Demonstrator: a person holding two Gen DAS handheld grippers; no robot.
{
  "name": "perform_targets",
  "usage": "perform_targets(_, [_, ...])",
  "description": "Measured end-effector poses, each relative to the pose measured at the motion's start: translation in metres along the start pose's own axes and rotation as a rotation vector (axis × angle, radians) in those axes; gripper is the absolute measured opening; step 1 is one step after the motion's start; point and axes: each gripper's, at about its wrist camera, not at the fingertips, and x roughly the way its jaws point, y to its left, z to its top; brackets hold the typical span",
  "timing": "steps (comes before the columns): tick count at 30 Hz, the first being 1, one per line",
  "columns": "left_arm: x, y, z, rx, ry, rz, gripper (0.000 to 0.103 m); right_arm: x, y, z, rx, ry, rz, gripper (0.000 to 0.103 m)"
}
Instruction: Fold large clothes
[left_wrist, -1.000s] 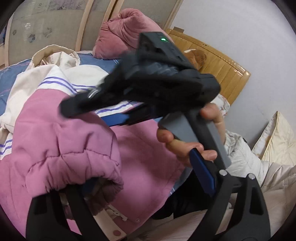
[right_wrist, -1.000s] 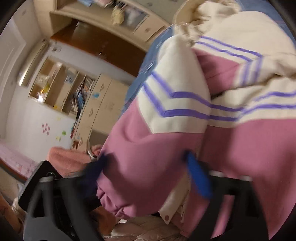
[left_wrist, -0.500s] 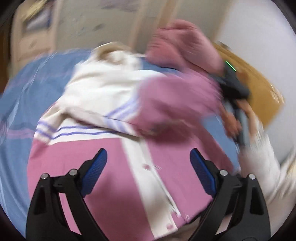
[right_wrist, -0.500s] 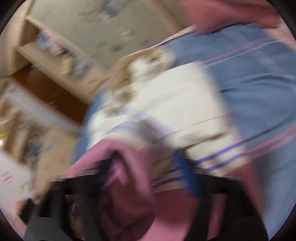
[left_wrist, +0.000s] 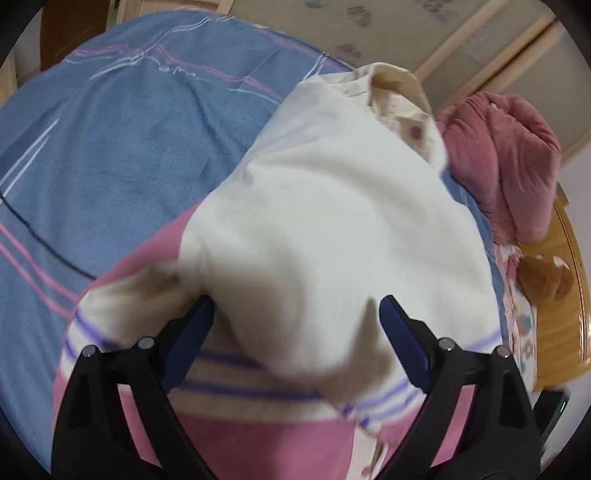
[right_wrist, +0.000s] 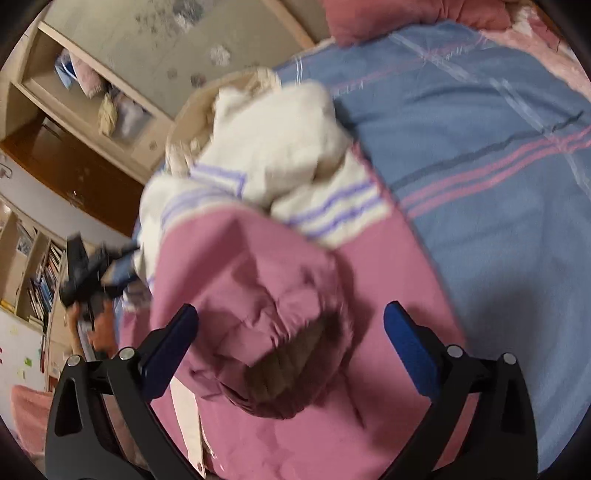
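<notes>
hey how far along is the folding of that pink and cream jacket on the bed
Early to midway, it seems. Done: the jacket lies on the blue bedspread with a pink sleeve laid across its front. In hand: nothing. The right gripper is open over that sleeve's cuff, and the left gripper is open around a cream bulge of the upper part. Left: the cream top and hood look bunched, and the body isn't folded.

Jacket (left_wrist: 332, 229) hem: cut off by lower edge, both views.
Cuff (right_wrist: 291, 373) interior: dark, unreadable.
Left tongs (right_wrist: 86, 280), right view: motion-blurred, jaw stance indeterminate.
Bed (left_wrist: 110, 147): largely covered by jacket.
</notes>
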Motion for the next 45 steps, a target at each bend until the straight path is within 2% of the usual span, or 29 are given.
perform_targets(1, [0.001,-0.002,0.001,-0.005,-0.001,0.000,0.091,0.007,0.001,-0.004,0.009,0.028,0.025,0.097])
perform_targets(2, [0.002,-0.001,0.004,-0.014,-0.007,0.007,0.079,0.013,0.002,-0.006,0.008,0.052,0.039,0.090])
perform_targets(3, [0.001,0.000,0.007,-0.020,-0.013,0.027,0.059,0.020,0.009,-0.006,-0.007,0.075,0.037,0.072])
perform_targets(4, [-0.001,0.002,0.009,-0.021,-0.022,0.043,0.051,0.023,0.018,-0.004,-0.034,0.081,0.004,0.045])
perform_targets(6, [-0.013,0.019,0.019,-0.069,-0.057,0.006,0.030,0.028,0.034,0.004,-0.074,0.096,-0.012,0.020])
perform_targets(8, [-0.022,0.038,0.024,-0.133,-0.085,-0.027,0.023,0.033,0.053,0.017,-0.111,0.095,0.007,0.016])
perform_targets(11, [-0.034,0.067,0.036,-0.210,-0.157,-0.033,0.020,0.042,0.103,0.045,-0.258,0.016,-0.042,0.014])
perform_targets(15, [-0.041,0.104,0.039,-0.326,-0.215,-0.082,0.016,0.053,0.159,0.090,-0.369,-0.092,-0.046,0.014])
perform_targets(18, [-0.040,0.124,0.036,-0.411,-0.266,-0.107,0.016,0.072,0.195,0.134,-0.454,-0.151,-0.092,0.014])
perform_targets(20, [-0.035,0.131,0.034,-0.450,-0.286,-0.107,0.017,0.089,0.194,0.157,-0.448,-0.133,-0.112,0.014])
perform_targets(21, [-0.032,0.132,0.034,-0.456,-0.288,-0.092,0.018,0.106,0.187,0.170,-0.413,-0.091,-0.121,0.014])
perform_targets(22, [-0.030,0.131,0.035,-0.452,-0.294,-0.044,0.021,0.123,0.174,0.180,-0.361,-0.041,-0.131,0.014])
perform_targets(23, [-0.035,0.134,0.033,-0.441,-0.317,0.049,0.021,0.136,0.163,0.183,-0.330,-0.007,-0.153,0.015])
perform_targets(24, [-0.038,0.133,0.034,-0.422,-0.345,0.175,0.027,0.150,0.145,0.182,-0.292,0.026,-0.207,0.019])
perform_targets(25, [-0.039,0.132,0.035,-0.408,-0.347,0.228,0.033,0.160,0.133,0.179,-0.279,0.040,-0.248,0.030])
perform_targets(26, [-0.038,0.134,0.035,-0.398,-0.322,0.216,0.037,0.167,0.117,0.174,-0.275,0.042,-0.250,0.039])
perform_targets(27, [-0.040,0.135,0.034,-0.399,-0.303,0.167,0.037,0.164,0.107,0.168,-0.265,0.029,-0.228,0.061])
perform_targets(28, [-0.045,0.131,0.033,-0.391,-0.300,0.149,0.037,0.159,0.097,0.165,-0.246,0.006,-0.202,0.077])
perform_targets(29, [-0.052,0.126,0.032,-0.366,-0.311,0.162,0.037,0.152,0.089,0.163,-0.228,-0.017,-0.181,0.080])
perform_targets(31, [-0.073,0.101,0.032,-0.261,-0.349,0.213,0.038,0.127,0.079,0.164,-0.203,-0.061,-0.124,0.081])
perform_targets(32, [-0.080,0.088,0.033,-0.221,-0.362,0.217,0.038,0.107,0.077,0.165,-0.189,-0.124,-0.104,0.081])
perform_targets(34, [-0.093,0.065,0.038,-0.144,-0.371,0.183,0.035,0.084,0.087,0.169,-0.194,-0.212,-0.071,0.062])
perform_targets(36, [-0.095,0.024,0.049,-0.045,-0.346,0.134,0.031,0.074,0.103,0.172,-0.213,-0.220,-0.003,0.059])
perform_targets(38, [-0.084,-0.011,0.056,0.054,-0.307,0.106,0.031,0.080,0.123,0.173,-0.258,-0.187,0.038,0.058])
perform_targets(40, [-0.056,-0.042,0.066,0.152,-0.234,0.108,0.031,0.103,0.147,0.167,-0.340,-0.119,0.007,0.058])
perform_targets(41, [-0.043,-0.046,0.069,0.161,-0.203,0.120,0.030,0.117,0.152,0.166,-0.369,-0.090,-0.024,0.057])
perform_targets(43, [-0.001,-0.045,0.082,0.145,-0.111,0.177,0.024,0.152,0.155,0.163,-0.396,-0.028,-0.107,0.046])
perform_targets(45, [0.022,-0.030,0.089,0.119,-0.077,0.237,0.009,0.178,0.145,0.167,-0.360,-0.008,-0.167,0.044])
